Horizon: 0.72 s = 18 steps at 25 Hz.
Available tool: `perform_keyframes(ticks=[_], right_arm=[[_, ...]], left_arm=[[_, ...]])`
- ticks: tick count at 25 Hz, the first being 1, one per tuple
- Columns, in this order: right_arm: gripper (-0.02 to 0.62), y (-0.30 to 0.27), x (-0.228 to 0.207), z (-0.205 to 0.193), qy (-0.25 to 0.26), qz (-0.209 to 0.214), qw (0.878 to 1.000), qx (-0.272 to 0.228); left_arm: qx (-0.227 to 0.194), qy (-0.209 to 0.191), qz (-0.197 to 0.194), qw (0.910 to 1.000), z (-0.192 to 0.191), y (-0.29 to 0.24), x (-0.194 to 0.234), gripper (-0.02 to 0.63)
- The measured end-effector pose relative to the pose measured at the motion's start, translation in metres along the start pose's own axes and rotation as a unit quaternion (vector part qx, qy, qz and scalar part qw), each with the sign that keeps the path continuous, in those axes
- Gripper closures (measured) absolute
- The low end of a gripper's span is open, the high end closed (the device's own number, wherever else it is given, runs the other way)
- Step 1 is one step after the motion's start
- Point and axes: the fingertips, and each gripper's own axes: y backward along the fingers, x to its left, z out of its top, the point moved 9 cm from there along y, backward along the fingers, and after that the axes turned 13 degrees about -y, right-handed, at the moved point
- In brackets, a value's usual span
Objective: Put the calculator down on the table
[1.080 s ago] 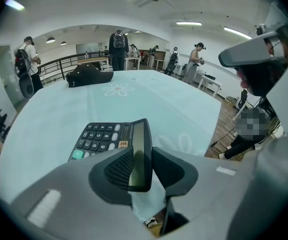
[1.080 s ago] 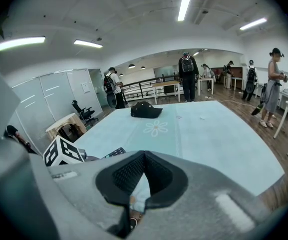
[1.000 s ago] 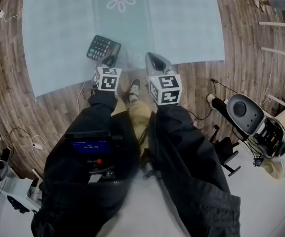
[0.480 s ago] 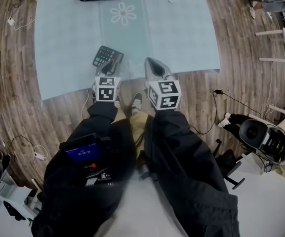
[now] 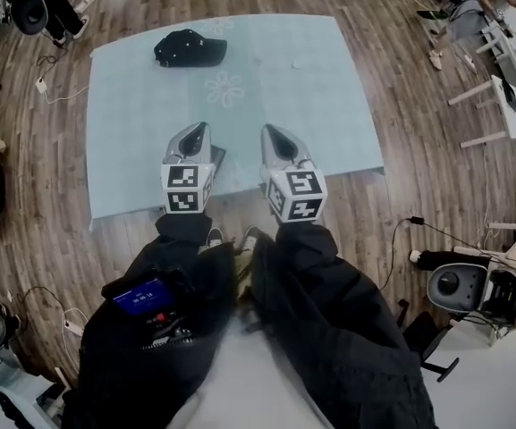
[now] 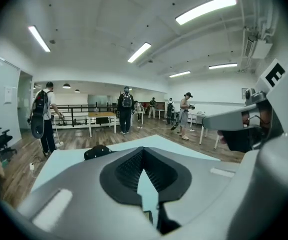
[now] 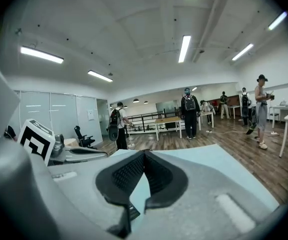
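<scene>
As just-closed empty left gripper [image 5: 197, 131] maybe hides calculator [image 5: 217, 157], right gripper [image 5: 270, 133] closed, cap [image 5: 190, 48] beyond.

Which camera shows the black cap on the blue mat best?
The head view: the black cap lies whole and unobstructed on the mat. The left gripper view shows the cap only partly, low and side-on. The right gripper view does not show it.

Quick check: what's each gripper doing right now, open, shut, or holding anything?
Left gripper: jaws have just closed, shut, nothing between them.
Right gripper: jaws shut, nothing between them.
</scene>
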Motion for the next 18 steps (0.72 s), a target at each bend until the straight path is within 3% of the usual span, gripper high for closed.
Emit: perform_keyframes(ticks=[8, 13, 18], right_arm=[[0.595, 0.018, 0.020, 0.068, 0.031, 0.018, 0.995, -0.093], [0.595, 0.028, 0.037, 0.102, 0.055, 0.038, 0.988, -0.141], [0.595, 0.035, 0.045, 0.124, 0.076, 0.049, 0.982, -0.169]], left_arm=[[-0.109, -0.024, 0.018, 0.9936, 0.091, 0.028, 0.019, 0.604], [-0.142, -0.046, -0.003, 0.9888, 0.127, 0.037, 0.018, 0.604], [-0.165, -0.037, -0.025, 0.9853, 0.153, 0.045, 0.009, 0.604]])
